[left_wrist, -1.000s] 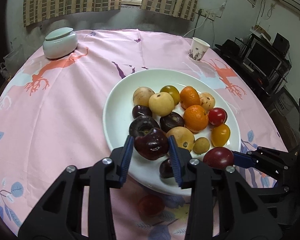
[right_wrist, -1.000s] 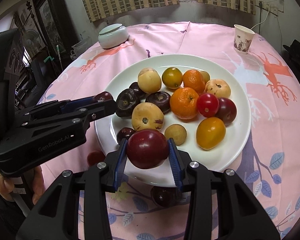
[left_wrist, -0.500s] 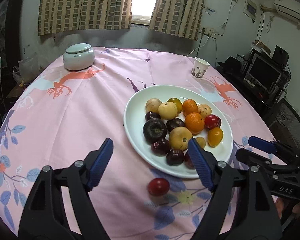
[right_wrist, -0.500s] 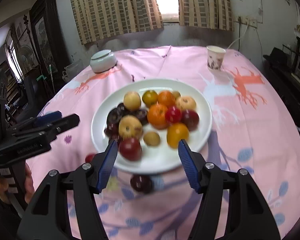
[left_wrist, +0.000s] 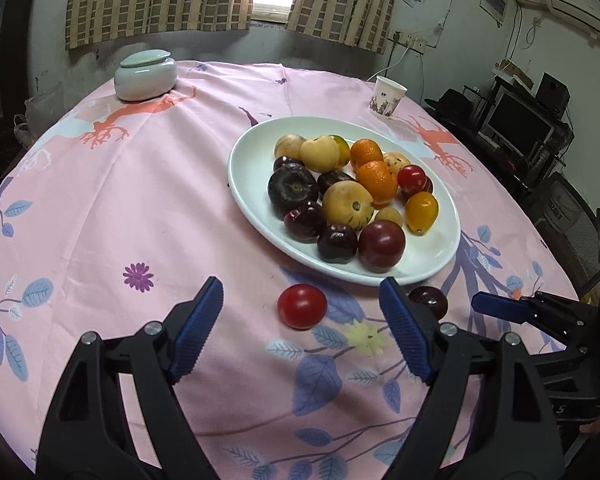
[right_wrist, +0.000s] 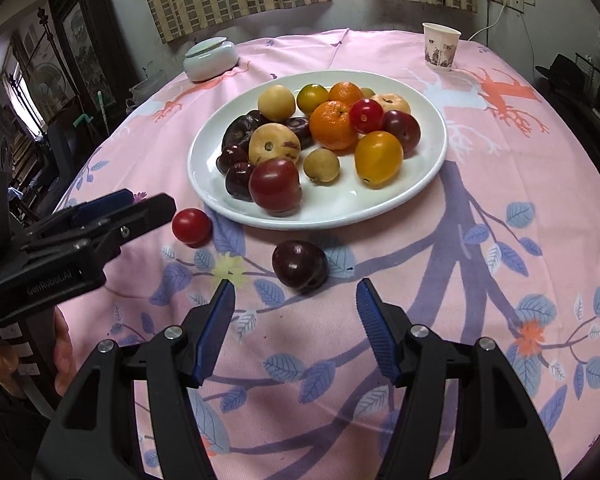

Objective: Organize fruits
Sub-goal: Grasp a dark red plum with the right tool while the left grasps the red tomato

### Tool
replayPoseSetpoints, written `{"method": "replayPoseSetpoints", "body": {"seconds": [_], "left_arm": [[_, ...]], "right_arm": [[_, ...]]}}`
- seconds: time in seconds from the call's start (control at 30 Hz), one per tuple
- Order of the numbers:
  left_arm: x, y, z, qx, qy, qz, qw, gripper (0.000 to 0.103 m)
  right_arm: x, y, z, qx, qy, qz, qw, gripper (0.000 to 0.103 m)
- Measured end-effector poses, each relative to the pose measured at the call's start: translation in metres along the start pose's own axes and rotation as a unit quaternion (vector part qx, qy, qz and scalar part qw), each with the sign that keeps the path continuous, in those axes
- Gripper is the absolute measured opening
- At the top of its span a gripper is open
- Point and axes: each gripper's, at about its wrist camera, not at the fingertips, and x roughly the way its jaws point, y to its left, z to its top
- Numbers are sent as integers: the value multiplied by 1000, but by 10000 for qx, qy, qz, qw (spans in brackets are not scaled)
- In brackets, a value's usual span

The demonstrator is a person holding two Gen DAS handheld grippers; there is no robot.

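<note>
A white plate (left_wrist: 248,184) (right_wrist: 420,184) holds several fruits: dark plums, yellow fruits, oranges, red and yellow tomatoes. A red tomato (left_wrist: 302,306) (right_wrist: 192,227) lies on the pink cloth just before the plate. A dark plum (right_wrist: 299,265) (left_wrist: 429,301) lies on the cloth to its right. My left gripper (left_wrist: 302,332) is open and empty, with the red tomato just ahead between its fingers. My right gripper (right_wrist: 296,324) is open and empty, just behind the dark plum. Each gripper shows from the side in the other's view.
A pale lidded ceramic jar (left_wrist: 145,75) (right_wrist: 210,58) stands at the far left of the round table. A paper cup (left_wrist: 387,97) (right_wrist: 440,45) stands at the far right. Furniture and a monitor (left_wrist: 516,124) stand beyond the table's right edge.
Both grippers let go of their fruits on the plate, opened wide and drew back toward me. A dark plum and a red plum now rest at the plate's near edge.
</note>
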Motion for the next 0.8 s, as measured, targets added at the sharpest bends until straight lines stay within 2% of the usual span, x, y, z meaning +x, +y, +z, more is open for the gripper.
{"method": "replayPoseSetpoints", "body": {"seconds": [0.17,0.4,0.47,0.5,0.63,0.8], "left_arm": [[8,7,-3,-155,189,-101,9996,84],[13,3,-8,-76,323,-183,9993,85],[16,5,-8,-108,387,-240,9989,85],[17,6,-8,-139,426,-289,9986,85],[24,11,-8,-286,562,-386,9973,85],[34,10,-9,-311,737,-243,9965,85]], "right_arm": [[11,3,7,-84,67,-85,9999,64],[29,5,12,-115,187,-158,9996,64],[34,7,9,-222,289,-187,9992,49],[37,8,8,-264,360,-167,9989,37],[28,8,6,-262,195,-136,9994,37],[4,0,3,-47,2,46,10000,37]]}}
